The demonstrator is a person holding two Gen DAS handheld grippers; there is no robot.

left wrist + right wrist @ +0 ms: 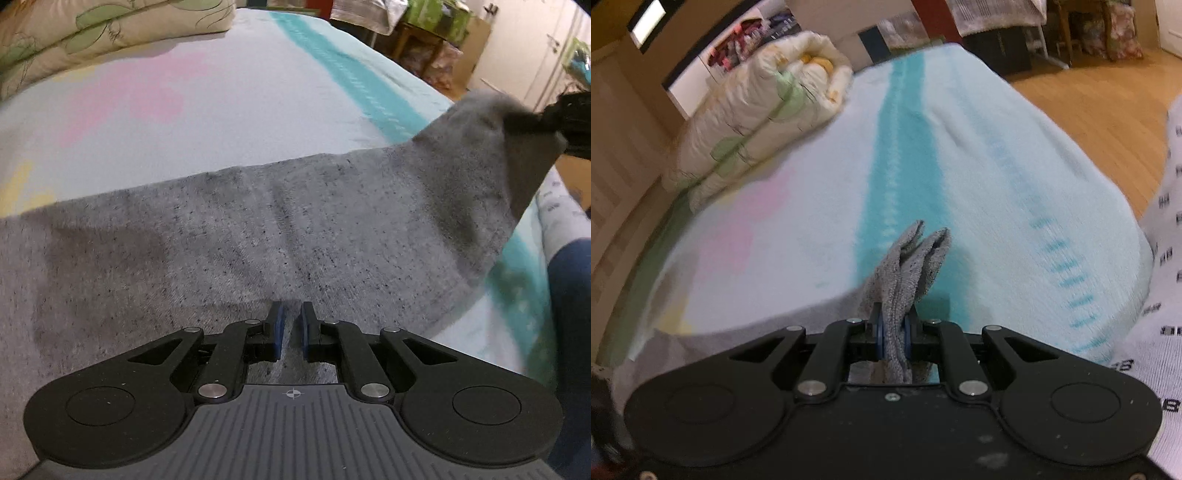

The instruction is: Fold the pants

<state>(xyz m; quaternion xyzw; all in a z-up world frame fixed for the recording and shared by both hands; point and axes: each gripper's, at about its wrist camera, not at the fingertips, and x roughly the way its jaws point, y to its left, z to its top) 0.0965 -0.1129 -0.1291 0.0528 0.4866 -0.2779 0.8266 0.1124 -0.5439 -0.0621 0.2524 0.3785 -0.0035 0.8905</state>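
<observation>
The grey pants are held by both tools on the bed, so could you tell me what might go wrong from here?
1. The right tool pinches a bunched corner of the pants, with only a short tip past its pads; it may slip out.
2. The left tool grips a thin edge fold that could pull free.
3. The cloth sags unevenly between the grips over the bed, so the fold may land creased or skewed.

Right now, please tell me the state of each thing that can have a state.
Pants: spread on the bed, one end lifted.
Left gripper: shut on the pants, near edge.
Right gripper: shut on the pants, bunched end raised.
Quilt: folded, at the far end.
Bed cover: lying flat.
</observation>
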